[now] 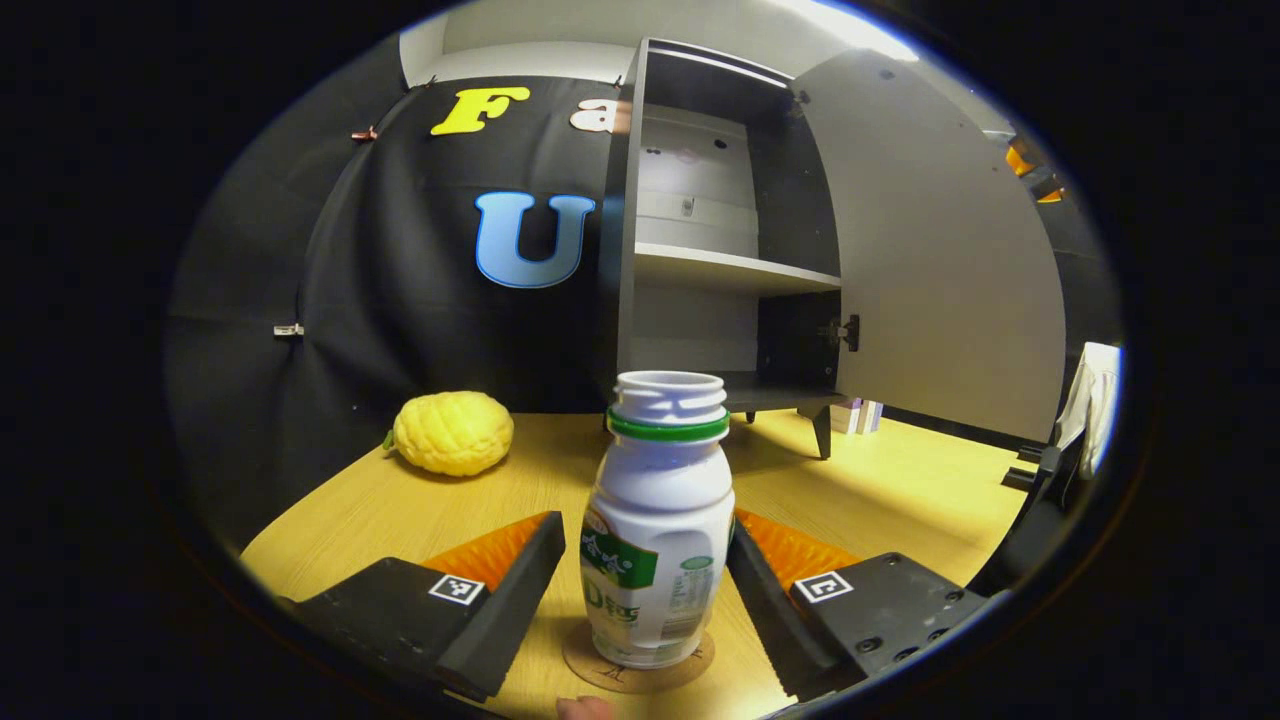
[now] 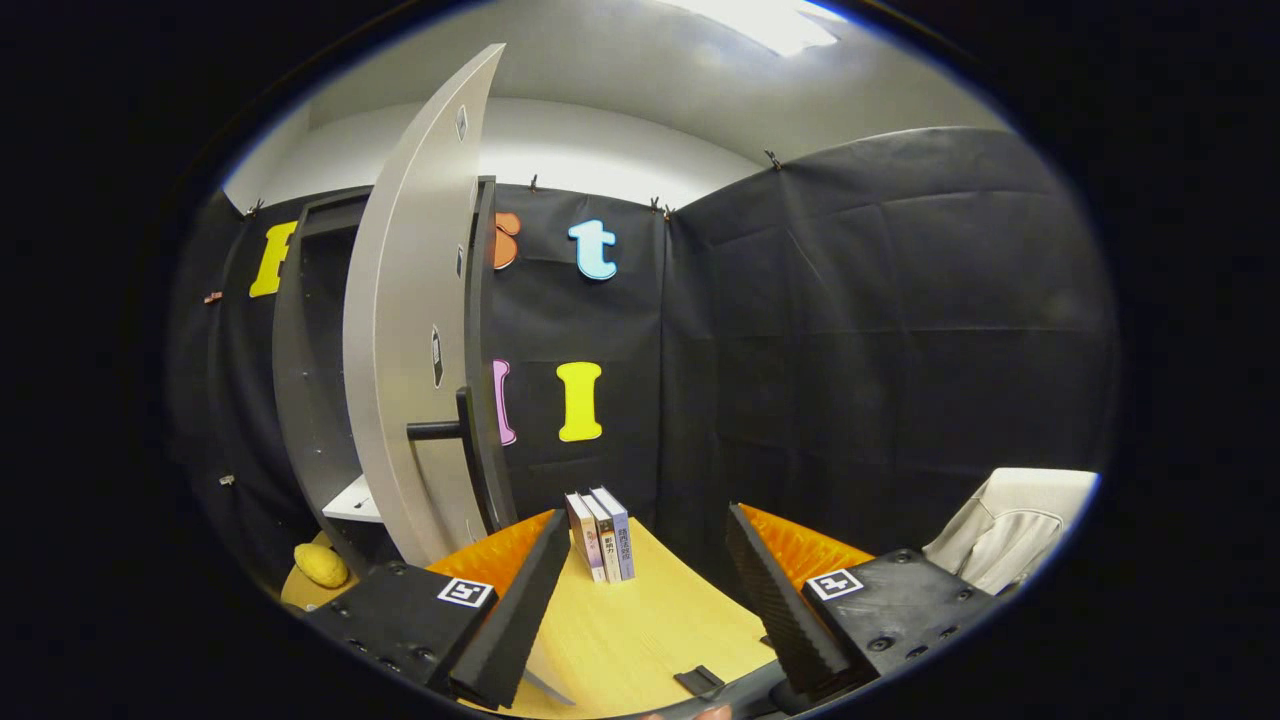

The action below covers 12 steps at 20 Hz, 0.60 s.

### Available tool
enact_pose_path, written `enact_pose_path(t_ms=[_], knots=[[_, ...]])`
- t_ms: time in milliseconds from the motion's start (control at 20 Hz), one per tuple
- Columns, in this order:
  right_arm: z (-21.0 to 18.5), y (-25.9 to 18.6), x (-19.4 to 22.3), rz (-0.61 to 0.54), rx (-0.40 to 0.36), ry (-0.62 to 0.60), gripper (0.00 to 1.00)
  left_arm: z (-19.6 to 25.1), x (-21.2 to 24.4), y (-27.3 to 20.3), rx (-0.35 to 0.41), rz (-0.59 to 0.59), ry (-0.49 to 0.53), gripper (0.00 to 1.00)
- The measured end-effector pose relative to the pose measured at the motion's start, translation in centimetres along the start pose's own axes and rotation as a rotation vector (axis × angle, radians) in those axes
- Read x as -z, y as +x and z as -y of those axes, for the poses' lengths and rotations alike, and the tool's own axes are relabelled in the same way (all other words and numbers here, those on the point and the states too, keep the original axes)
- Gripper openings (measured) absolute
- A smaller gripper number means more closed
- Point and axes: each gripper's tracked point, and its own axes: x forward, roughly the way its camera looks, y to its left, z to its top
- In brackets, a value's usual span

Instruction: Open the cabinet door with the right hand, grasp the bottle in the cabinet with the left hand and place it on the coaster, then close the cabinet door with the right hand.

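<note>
A white bottle with a green neck ring and no cap stands upright on a round coaster on the wooden table. My left gripper is open, a finger on each side of the bottle; a narrow gap shows on the left, and the right finger is very close to it. Behind, the dark cabinet stands open with its grey door swung out to the right. In the right gripper view the door is seen edge-on with its black handle. My right gripper is open and holds nothing, short of the door.
A bumpy yellow fruit lies on the table left of the cabinet. Three books stand upright by the wall past the door. A pale cloth hangs at the right. A fingertip shows at the bottom edge.
</note>
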Motion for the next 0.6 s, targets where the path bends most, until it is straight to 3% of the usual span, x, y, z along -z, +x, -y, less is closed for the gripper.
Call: enact_pose_path(t_ms=[250,600], knots=[[-0.7,0.6,0.7,-0.01,-0.021,0.018,0.98,0.6,-1.8,-1.6,0.038,-0.009,0.038,0.96],[-1.9,1.5,1.1,-0.009,-0.064,-0.009,0.98,1.6,-8.2,-4.5,0.001,0.032,0.01,0.96]])
